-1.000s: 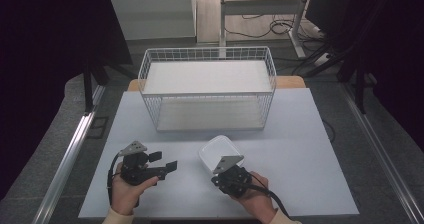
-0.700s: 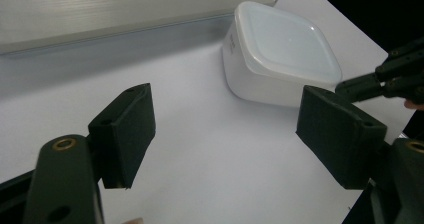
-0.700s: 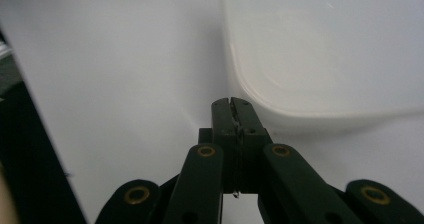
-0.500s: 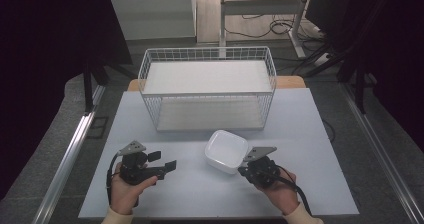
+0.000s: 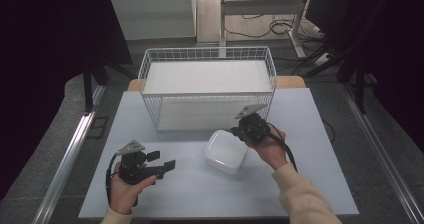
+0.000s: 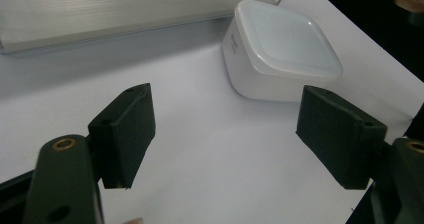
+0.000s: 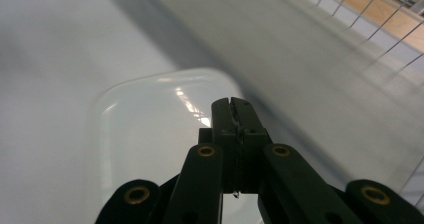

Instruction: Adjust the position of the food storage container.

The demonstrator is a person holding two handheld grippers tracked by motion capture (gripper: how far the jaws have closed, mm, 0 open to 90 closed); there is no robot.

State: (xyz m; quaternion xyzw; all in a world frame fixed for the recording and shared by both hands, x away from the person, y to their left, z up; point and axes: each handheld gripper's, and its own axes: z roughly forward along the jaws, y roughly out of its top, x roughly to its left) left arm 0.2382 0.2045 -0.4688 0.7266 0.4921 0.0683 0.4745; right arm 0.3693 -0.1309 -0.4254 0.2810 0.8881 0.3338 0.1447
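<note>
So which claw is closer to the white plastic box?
The right claw. It sits shut at the back edge of the white plastic box, by the wire basket. The left claw is open, off to the box's left with bare table between.

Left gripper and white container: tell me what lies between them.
Only bare table lies between the left gripper and the white container, as the left gripper view shows.

Container (image 7: 150,134) rim hidden behind closed jaws.
</note>
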